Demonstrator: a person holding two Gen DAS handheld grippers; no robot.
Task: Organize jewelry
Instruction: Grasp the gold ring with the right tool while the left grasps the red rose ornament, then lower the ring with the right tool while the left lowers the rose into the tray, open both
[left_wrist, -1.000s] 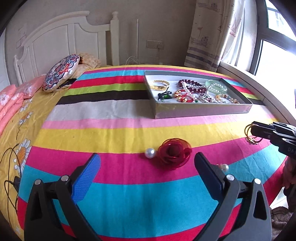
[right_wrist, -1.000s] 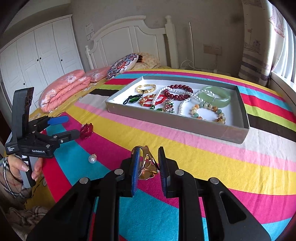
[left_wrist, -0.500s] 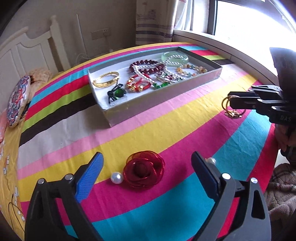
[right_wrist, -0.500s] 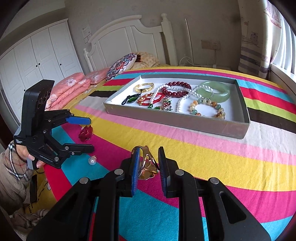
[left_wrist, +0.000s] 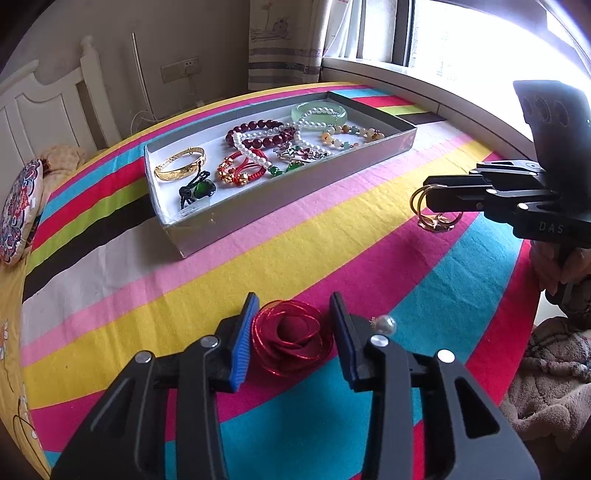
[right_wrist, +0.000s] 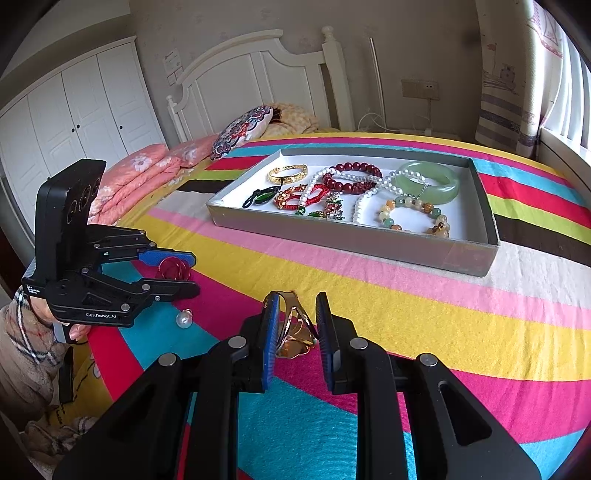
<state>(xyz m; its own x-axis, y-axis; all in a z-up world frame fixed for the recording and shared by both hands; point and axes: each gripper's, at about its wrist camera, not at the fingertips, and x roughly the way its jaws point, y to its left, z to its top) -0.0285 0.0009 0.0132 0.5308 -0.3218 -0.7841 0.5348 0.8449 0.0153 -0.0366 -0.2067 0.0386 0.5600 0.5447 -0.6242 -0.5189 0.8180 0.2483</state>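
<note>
As its jaws, wide open a second ago, close around the red wire rose at lower centre, the left gripper prepares a pickup while the right gripper clamps gold rings short of the jewelry tray.

On the bed a tray holds bracelets and bead strings. In front of it, the rose ornament lies between the left gripper's closing jaws, a pearl just right of it. The right gripper, well right, holds rings.
</note>
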